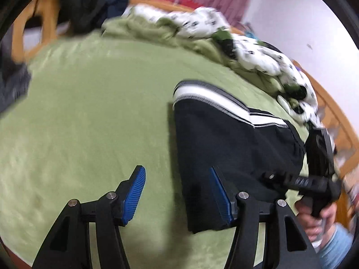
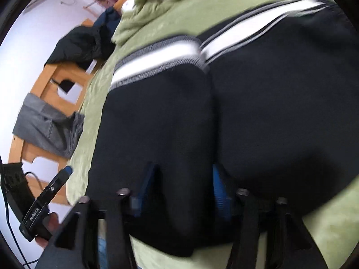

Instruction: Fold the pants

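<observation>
Black pants [image 1: 224,148] with a white and grey side stripe lie folded on the green bed cover [image 1: 89,112]. In the right wrist view the pants [image 2: 258,112] fill most of the frame. My left gripper [image 1: 177,192] is open and empty, its right finger over the pants' near left edge. My right gripper [image 2: 181,190] is open just above the pants' near edge, with cloth between its blue pads [image 2: 218,188]. The right gripper also shows in the left wrist view [image 1: 314,179] at the pants' right side. The left gripper shows in the right wrist view [image 2: 44,201] at the far left.
A crumpled green and white spotted quilt [image 1: 246,51] lies along the far side of the bed. Dark clothes [image 1: 78,6] and grey pants [image 2: 49,125] hang on the wooden bed frame [image 2: 58,78]. A black cable [image 2: 9,224] hangs at the left.
</observation>
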The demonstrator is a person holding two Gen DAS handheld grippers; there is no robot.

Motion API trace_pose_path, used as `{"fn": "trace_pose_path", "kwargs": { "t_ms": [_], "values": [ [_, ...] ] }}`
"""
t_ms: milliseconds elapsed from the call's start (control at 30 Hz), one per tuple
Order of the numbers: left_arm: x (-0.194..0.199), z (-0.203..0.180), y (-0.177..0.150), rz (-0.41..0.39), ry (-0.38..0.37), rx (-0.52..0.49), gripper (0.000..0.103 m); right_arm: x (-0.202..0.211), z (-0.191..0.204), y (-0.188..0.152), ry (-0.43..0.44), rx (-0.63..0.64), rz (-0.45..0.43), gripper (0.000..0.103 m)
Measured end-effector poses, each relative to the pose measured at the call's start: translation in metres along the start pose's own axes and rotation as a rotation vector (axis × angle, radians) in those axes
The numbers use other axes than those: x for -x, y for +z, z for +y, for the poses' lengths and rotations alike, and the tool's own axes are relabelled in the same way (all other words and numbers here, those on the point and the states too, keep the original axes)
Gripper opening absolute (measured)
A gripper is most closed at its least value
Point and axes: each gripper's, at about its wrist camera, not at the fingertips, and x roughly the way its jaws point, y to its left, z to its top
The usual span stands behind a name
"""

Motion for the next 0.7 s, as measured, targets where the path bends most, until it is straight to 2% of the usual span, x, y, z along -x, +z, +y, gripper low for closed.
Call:
{"fn": "trace_pose_path", "kwargs": {
  "t_ms": [67,133,200,300,433,567,667,700],
  "values": [
    [-0.016,0.004,-0.006,0.044,-0.085,0.131,0.056,0.006,0.009,0.004,-0.017,0.074,-0.041,0.018],
    [-0.027,-0.002,-0.012,0.07,-0.122,0.162,0.057,0.032,0.015,0.009,-0.025,0.118,-0.145,0.017],
    [-0.03,-0.017,-0.015,0.063,-0.116,0.115,0.057,0.058,0.017,0.019,-0.05,0.175,-0.229,0.017],
    [-0.03,-0.041,-0.019,0.053,-0.094,0.054,0.058,0.082,0.009,0.032,-0.15,0.256,-0.333,0.017],
    [-0.038,-0.064,-0.027,0.093,-0.106,0.001,0.058,0.111,-0.023,0.049,-0.216,0.194,-0.404,0.016],
    [-0.039,-0.073,-0.034,0.108,-0.09,-0.039,0.058,0.151,-0.06,0.047,-0.33,0.184,-0.496,0.016],
    [-0.041,-0.077,-0.036,0.13,-0.102,-0.038,0.058,0.174,-0.102,0.04,-0.491,0.151,-0.569,0.016],
    [-0.043,-0.08,-0.035,0.136,-0.11,-0.037,0.058,0.176,-0.113,0.042,-0.515,0.128,-0.573,0.016]
  ]
}}
